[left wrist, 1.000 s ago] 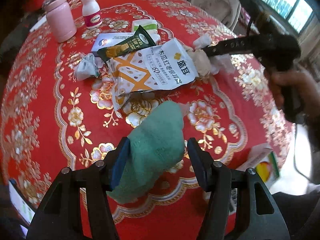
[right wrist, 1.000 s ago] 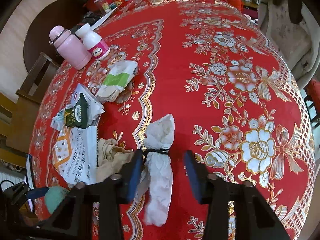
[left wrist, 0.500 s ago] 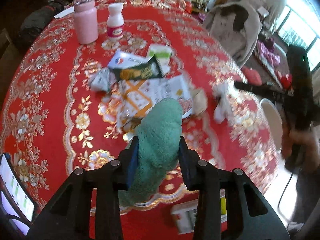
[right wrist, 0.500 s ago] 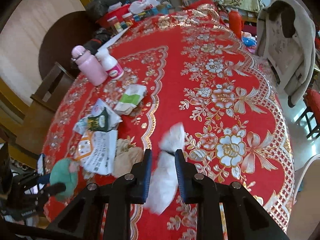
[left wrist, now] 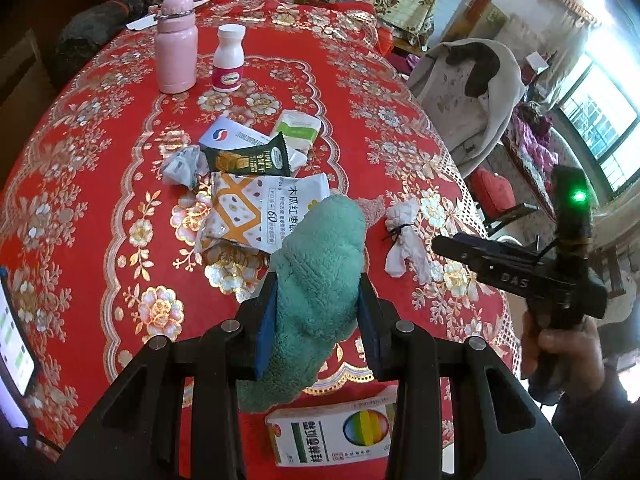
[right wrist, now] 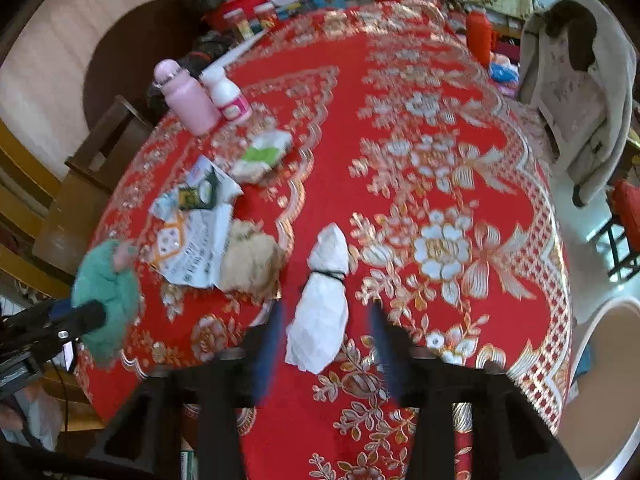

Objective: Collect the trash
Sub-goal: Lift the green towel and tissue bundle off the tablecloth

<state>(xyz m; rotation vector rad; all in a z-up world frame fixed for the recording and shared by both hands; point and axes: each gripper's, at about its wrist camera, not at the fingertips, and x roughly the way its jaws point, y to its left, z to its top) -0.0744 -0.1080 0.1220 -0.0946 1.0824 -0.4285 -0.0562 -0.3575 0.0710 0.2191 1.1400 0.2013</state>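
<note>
My left gripper (left wrist: 316, 320) is shut on a green fuzzy cloth (left wrist: 320, 272) and holds it above the red table's near edge; the cloth also shows in the right wrist view (right wrist: 106, 292). My right gripper (right wrist: 324, 340) is open, and a white tissue bundle tied with black string (right wrist: 324, 296) lies on the table between its blurred fingers. That bundle also shows in the left wrist view (left wrist: 402, 240). A heap of wrappers lies mid-table: a white and orange snack bag (left wrist: 256, 208), a dark green bar wrapper (left wrist: 248, 158) and a crumpled tan paper (right wrist: 248, 260).
A pink bottle (left wrist: 176, 48) and a white pill bottle (left wrist: 229, 60) stand at the back. A medicine box (left wrist: 332, 432) lies below the table edge. A white bin rim (right wrist: 600, 392) is at the right. A chair with a coat (right wrist: 576, 80) stands beyond the table.
My left gripper has shut on the green cloth and lifted it off the table. My right gripper closed around the white bundle, then opened; the bundle lies on the table.
</note>
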